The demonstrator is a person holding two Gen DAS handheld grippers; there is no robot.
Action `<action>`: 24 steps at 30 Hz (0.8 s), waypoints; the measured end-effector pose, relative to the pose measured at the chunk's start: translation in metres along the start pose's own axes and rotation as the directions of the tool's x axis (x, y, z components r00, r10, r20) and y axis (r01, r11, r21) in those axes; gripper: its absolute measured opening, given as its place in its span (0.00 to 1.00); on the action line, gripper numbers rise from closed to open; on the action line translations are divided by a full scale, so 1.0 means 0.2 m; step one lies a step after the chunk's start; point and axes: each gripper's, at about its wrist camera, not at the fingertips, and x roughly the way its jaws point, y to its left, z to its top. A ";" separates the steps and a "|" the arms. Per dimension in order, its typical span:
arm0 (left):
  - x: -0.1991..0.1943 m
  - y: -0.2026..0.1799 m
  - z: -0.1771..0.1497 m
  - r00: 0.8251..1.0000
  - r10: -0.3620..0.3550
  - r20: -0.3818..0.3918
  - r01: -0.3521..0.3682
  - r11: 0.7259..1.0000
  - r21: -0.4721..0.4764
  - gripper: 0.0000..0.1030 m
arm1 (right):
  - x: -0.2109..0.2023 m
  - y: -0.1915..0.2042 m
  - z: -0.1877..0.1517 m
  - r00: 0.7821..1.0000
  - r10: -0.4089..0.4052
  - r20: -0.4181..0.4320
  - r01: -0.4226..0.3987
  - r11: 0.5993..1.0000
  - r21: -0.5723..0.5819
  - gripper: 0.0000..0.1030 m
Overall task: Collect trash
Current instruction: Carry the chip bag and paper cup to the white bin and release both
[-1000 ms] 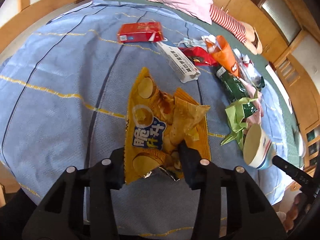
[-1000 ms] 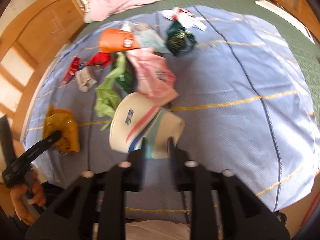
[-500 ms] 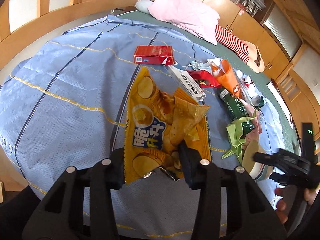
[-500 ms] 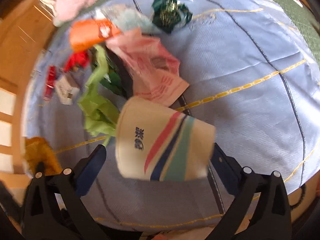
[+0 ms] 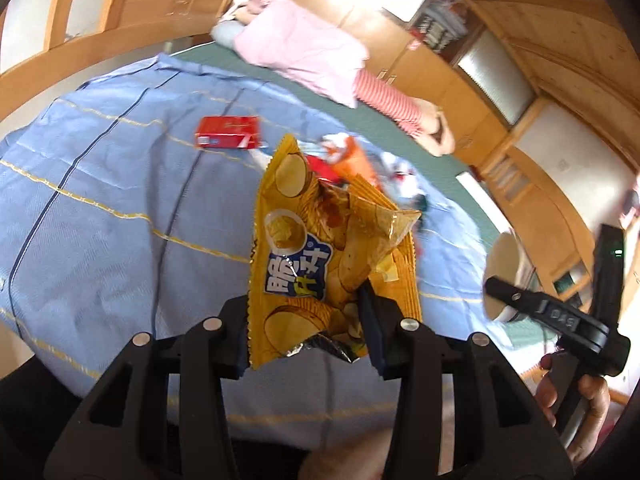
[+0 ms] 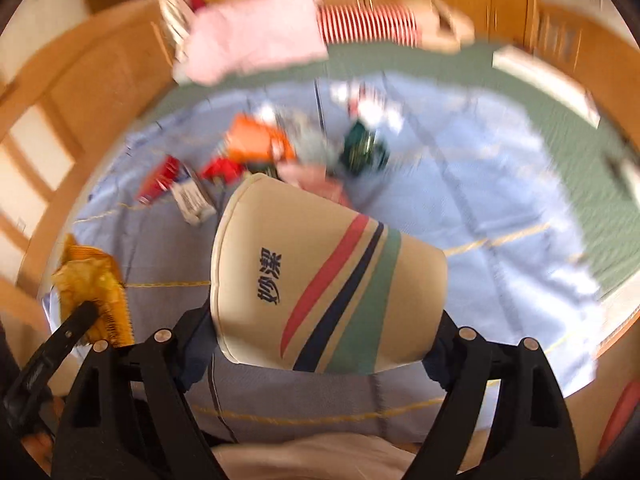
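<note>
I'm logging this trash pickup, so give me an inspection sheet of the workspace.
Surface: blue cloth with yellow and dark lines.
Job's things: yellow chip bag and paper cup, both lifted.
Clutter: red box, orange wrapper, dark green wrapper, other litter too blurred to name.
Grippers: left gripper shut on the bag; right gripper closing, cup between its fingers.
Cables: nothing seen.
Surroundings: wooden cabinets, pink bedding.

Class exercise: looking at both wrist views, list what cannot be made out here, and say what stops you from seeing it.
- Left wrist view: the chip bag hides part of the litter pile.
- Right wrist view: the litter pile is blurred, so labels are unreadable.
- Right wrist view: the paper cup shows only its side; contents cannot be told.
- Left wrist view: the right tool covers part of the cup.
</note>
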 end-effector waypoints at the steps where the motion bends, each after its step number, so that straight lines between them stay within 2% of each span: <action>1: -0.04 -0.04 -0.01 1.000 0.004 0.004 -0.004 1.000 0.021 0.44 | -0.09 -0.01 -0.02 0.999 0.005 0.034 -0.004 1.000 -0.022 0.80; 4: -0.17 -0.19 -0.03 0.998 0.042 0.035 -0.046 0.992 0.119 0.44 | -0.30 -0.05 -0.11 0.996 0.033 0.088 -0.027 0.997 -0.069 0.80; 6: -0.28 -0.30 -0.06 0.997 0.048 0.064 -0.060 0.979 0.196 0.44 | -0.39 -0.08 -0.20 0.995 0.058 0.077 -0.050 0.993 -0.106 0.80; 8: -0.35 -0.38 -0.10 0.996 0.041 0.080 -0.059 0.969 0.240 0.45 | -0.42 -0.10 -0.28 0.997 0.067 0.039 -0.061 0.991 -0.122 0.80; 12: -0.48 -0.53 -0.20 0.997 0.005 0.081 -0.031 0.948 0.318 0.45 | -0.42 -0.15 -0.50 0.990 0.100 -0.102 -0.113 0.986 -0.125 0.81; 14: -0.52 -0.58 -0.24 0.997 -0.003 0.078 -0.024 0.939 0.344 0.45 | -0.42 -0.18 -0.58 0.987 0.097 -0.130 -0.111 0.988 -0.110 0.88; 15: -0.53 -0.60 -0.26 0.997 -0.006 0.075 -0.021 0.934 0.357 0.45 | -0.43 -0.22 -0.61 0.987 0.091 -0.134 -0.104 0.990 -0.090 0.88; 17: -0.55 -0.65 -0.30 0.998 -0.015 0.064 -0.011 0.923 0.386 0.46 | -0.48 -0.27 -0.64 0.988 0.097 -0.120 -0.104 0.993 -0.049 0.88; 19: -0.56 -0.69 -0.33 0.999 -0.024 0.040 0.005 0.912 0.411 0.46 | -0.55 -0.36 -0.63 0.991 0.113 -0.068 -0.112 0.993 0.022 0.88; 21: -0.57 -0.73 -0.38 0.999 -0.046 0.008 0.038 0.902 0.430 0.47 | -0.65 -0.45 -0.62 0.994 0.112 0.020 -0.114 0.988 0.101 0.88; 24: -0.56 -0.79 -0.47 0.993 -0.088 -0.076 0.114 0.868 0.482 0.50 | -0.77 -0.54 -0.58 0.988 0.086 0.126 -0.107 0.979 0.173 0.88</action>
